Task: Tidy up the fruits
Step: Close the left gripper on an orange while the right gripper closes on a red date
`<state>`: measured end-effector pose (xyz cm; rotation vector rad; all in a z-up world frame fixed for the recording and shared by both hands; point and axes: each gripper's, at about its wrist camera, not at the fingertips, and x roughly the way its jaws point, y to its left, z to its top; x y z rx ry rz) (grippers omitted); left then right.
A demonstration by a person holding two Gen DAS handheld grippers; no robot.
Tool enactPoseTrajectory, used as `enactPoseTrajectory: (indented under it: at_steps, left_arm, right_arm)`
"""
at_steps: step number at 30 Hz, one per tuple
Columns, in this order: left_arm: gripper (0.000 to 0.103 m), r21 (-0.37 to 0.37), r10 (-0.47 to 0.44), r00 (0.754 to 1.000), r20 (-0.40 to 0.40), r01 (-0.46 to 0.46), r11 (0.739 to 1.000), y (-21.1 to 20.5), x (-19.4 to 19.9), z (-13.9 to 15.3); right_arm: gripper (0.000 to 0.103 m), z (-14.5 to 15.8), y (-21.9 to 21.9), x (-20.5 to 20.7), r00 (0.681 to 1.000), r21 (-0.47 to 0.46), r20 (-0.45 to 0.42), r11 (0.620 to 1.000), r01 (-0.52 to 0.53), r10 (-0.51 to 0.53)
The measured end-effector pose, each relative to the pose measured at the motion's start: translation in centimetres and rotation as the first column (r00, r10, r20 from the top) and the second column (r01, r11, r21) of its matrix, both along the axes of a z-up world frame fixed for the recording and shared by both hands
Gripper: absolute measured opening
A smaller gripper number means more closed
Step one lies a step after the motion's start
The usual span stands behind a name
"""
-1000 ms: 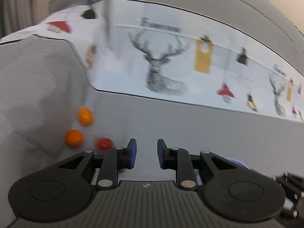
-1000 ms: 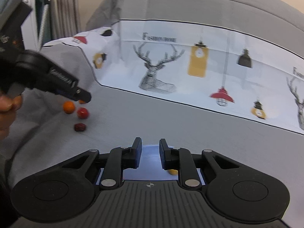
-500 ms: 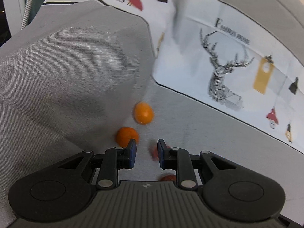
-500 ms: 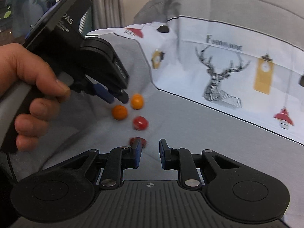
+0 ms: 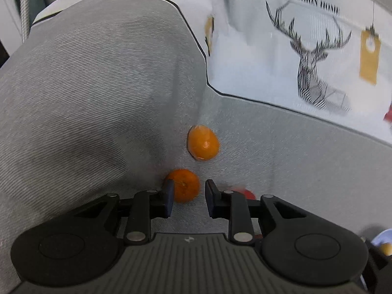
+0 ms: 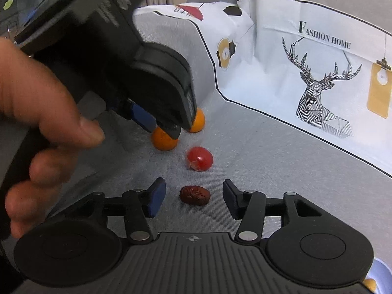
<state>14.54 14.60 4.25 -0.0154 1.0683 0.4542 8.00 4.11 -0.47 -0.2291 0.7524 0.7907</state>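
Note:
Several small fruits lie on a grey cushion in the corner by a padded side. My left gripper points down at the near orange, which sits between its fingertips. Its jaws are opening and the right pad stands off the fruit. A second orange lies just beyond, and a red fruit peeks out behind the right finger. My right gripper has its jaws opening around a dark red date, pads apart from it. A cherry tomato lies beyond the date, near both oranges and the left gripper.
A grey padded side rises on the left. White fabric with a deer print covers the back. A light blue plate holding an orange piece shows at the lower right edge. A hand holds the left gripper.
Both grippers have come down and closer to the fruits in the corner. The right jaws, shut before, now stand wide around the date. The left jaws have widened slightly at the near orange.

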Motion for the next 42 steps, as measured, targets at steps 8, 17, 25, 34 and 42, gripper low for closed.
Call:
enactPoseTrajectory:
  at_steps: [8,17,25,34,42]
  left_arm:
    - [0.04,0.086,-0.053,0.998,-0.039,0.056,0.995,-1.0,1.2,-1.3]
    - [0.045,0.143,-0.085,0.994,-0.062,0.093,0.985,-1.8,2.0,-2.2]
    - [0.043,0.232,-0.108,0.99,-0.087,0.125,0.965,-2.6,2.0,-3.1]
    - [0.032,0.236,-0.102,0.993,-0.059,0.113,0.965,-2.4,1.5,-2.6]
    - [0.032,0.041,-0.088,0.992,0.09,0.085,0.996,-2.5,-1.5,1.0]
  right_arm:
    - [0.055,-2.0,0.9,1.5,0.999,-0.035,-0.046,0.999,0.018,-0.019]
    - [0.034,-2.1,0.7,1.6,0.999,-0.049,-0.051,0.999,0.013,-0.015]
    - [0.034,-1.1,0.2,1.6,0.998,-0.041,-0.053,0.999,0.024,-0.026]
    - [0.034,-1.3,0.0,2.2,0.996,-0.048,-0.077,0.998,0.05,-0.054]
    - [0.034,0.2,-1.7,1.0,0.998,-0.05,-0.046,0.998,0.049,-0.051]
